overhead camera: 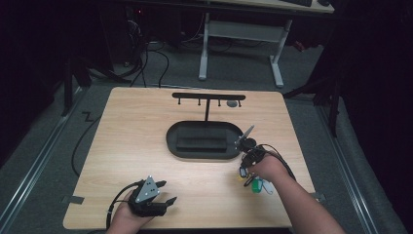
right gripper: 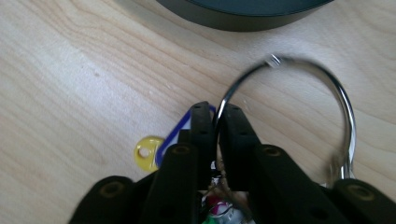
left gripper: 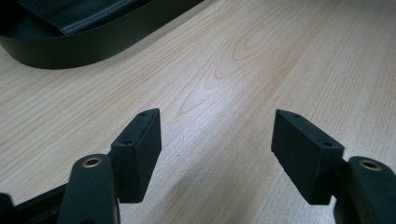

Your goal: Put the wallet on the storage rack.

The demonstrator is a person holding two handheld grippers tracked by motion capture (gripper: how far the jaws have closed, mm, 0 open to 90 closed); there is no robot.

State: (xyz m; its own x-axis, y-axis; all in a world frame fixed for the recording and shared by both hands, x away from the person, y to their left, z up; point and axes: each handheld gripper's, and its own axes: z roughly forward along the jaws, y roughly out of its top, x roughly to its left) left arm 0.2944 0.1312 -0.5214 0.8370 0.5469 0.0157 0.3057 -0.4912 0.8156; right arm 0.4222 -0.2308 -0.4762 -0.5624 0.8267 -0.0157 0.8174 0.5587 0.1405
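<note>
no readable text, label, brand or number shows anywhere in these views.

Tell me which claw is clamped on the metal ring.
The right claw: its jaws pinch the metal ring beside the black tray. The left claw is open over bare table.

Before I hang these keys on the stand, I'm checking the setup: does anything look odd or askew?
Nothing looks damaged or spilled. The metal key ring is pinched between the right gripper jaws, its coloured tags lying on the table. The black tray and hook stand sit straight.
</note>
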